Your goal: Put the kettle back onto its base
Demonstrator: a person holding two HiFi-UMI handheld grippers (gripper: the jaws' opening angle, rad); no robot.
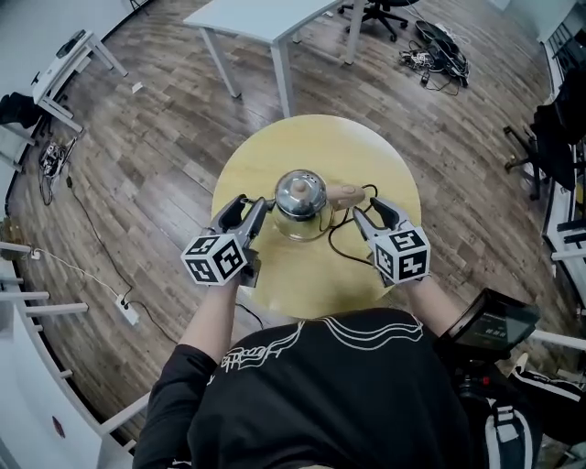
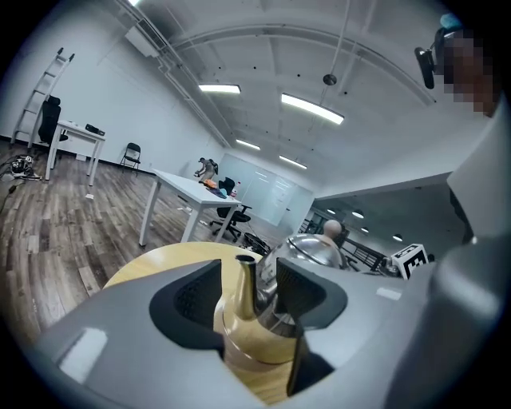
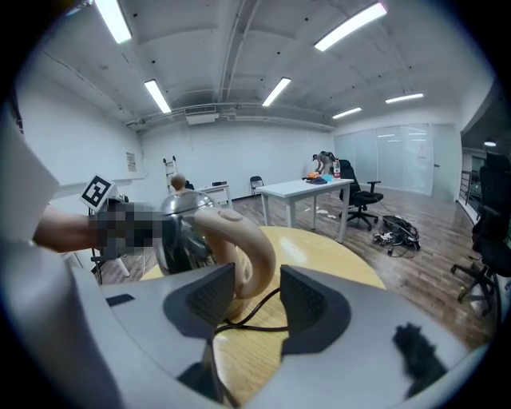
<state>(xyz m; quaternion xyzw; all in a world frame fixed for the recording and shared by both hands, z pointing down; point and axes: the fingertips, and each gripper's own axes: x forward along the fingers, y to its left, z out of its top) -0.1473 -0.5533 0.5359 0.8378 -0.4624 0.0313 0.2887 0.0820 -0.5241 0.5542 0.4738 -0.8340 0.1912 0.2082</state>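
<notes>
My left gripper (image 1: 254,209) and my right gripper (image 1: 368,212) flank the kettle (image 1: 300,197), one on each side. The kettle stands upright near the middle of the round yellow table (image 1: 311,147). I cannot tell what sits under its foot.

In the left gripper view my jaws stand wide. The spout (image 2: 245,287) rises between them with a gap on either side, and no pad presses on it. In the right gripper view the jaws are wide too. The tan handle (image 3: 243,240) curves down between them, close to the left-hand pad and clear of the other. Neither tool holds anything.

A black cord (image 3: 254,310) lies on the tabletop under the handle and runs between the right jaws and toward me.

Bare wood shows all round the kettle. The broadest bare stretch lies behind it, out to the far rim. The near rim sits just in front of my body, and both marker cubes hang above that edge.

Wooden floor (image 1: 156,137) lies open to the left of the table. A white desk (image 1: 265,18) stands well apart beyond the far rim, with an office chair (image 1: 380,11) near it.
</notes>
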